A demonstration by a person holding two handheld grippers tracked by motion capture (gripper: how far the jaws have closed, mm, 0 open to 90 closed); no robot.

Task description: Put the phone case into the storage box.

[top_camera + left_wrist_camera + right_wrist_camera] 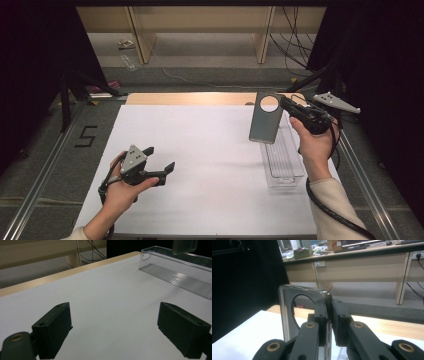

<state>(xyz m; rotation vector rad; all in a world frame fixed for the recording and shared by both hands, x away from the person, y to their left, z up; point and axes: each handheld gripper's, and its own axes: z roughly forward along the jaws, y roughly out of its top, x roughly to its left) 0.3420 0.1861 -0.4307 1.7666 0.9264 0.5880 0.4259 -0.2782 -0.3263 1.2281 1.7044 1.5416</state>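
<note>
The left hand-held gripper (159, 159) hovers with jaws spread wide over the white tabletop (210, 165), grasping nothing. Farther back, the right hand-held gripper (286, 103) clamps a grey phone case (265, 125) upright above a clear plastic tray (282, 160).

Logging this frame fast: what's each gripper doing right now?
Left gripper: open, holding nothing, above the white table.
Right gripper: shut on the grey phone case, held above the clear tray.
</note>
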